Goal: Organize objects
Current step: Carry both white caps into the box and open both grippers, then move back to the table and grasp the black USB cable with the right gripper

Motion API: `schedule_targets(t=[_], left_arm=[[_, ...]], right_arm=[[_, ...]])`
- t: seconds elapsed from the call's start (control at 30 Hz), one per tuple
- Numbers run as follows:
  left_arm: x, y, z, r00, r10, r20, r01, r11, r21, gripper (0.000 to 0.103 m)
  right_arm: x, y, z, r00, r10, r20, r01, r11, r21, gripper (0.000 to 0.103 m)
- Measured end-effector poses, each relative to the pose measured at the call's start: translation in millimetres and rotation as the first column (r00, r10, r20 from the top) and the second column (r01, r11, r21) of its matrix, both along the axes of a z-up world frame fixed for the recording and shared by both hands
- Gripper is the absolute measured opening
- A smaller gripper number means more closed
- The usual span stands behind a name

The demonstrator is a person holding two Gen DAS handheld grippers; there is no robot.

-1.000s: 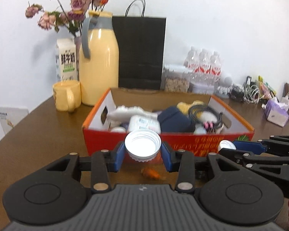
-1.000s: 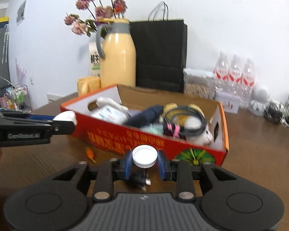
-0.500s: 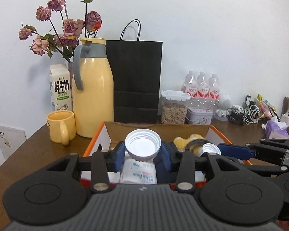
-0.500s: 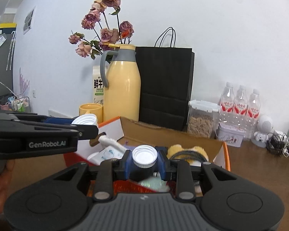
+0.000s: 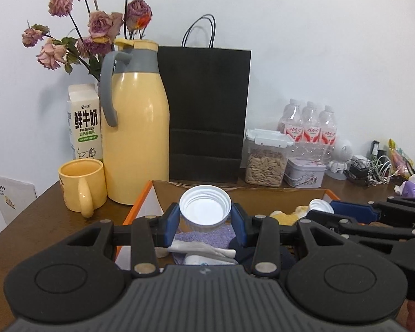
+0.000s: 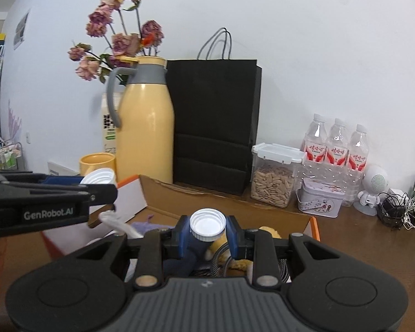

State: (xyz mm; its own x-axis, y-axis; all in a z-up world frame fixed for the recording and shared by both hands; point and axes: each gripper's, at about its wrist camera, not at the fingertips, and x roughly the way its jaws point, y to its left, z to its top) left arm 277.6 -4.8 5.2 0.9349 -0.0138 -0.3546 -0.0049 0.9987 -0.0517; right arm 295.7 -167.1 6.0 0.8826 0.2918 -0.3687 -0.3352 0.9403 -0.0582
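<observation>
Both grippers have advanced from the red front wall to above the open box, each carrying its cap.

Left gripper (image 5: pixel 205 222) has its jaws closed on the wide white threaded plastic cap (image 5: pixel 205 206), hollow side facing the camera; right gripper (image 6: pixel 208 236) clamps the smaller white ribbed bottle cap (image 6: pixel 207 224) the same way. Each cap now hangs over the orange-edged cardboard box (image 6: pixel 314 228), above the cloth and plush already inside, presumably so a release drops them in. Yellow thermos jug (image 5: pixel 135 127) and black paper bag (image 5: pixel 207 110) stand behind on the brown bench (image 5: pixel 27 221).
</observation>
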Motion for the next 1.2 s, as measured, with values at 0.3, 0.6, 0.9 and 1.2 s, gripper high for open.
schedule_targets(t=[0.3, 0.6, 0.9, 1.2], left_arm=[[34, 8, -25, 0.997, -0.007, -0.076, 0.008, 1.000, 0.006, 0.041], [28, 8, -25, 0.999, 0.016, -0.048, -0.014, 0.999, 0.044, 0.103], [27, 9, -24, 0.998, 0.055, -0.034, -0.054, 0.998, 0.037, 0.103], [17, 9, -18, 0.999, 0.050, 0.011, -0.050, 0.999, 0.021, 0.103]], right_arm=[[31, -9, -28, 0.997, -0.001, -0.081, 0.002, 1.000, 0.020, 0.027], [30, -15, -34, 0.994, -0.061, -0.087, 0.064, 0.998, 0.028, 0.080], [26, -21, -32, 0.993, -0.096, -0.074, 0.099, 0.995, 0.035, 0.103], [20, -19, -28, 0.994, -0.090, -0.065, 0.092, 0.995, 0.030, 0.103]])
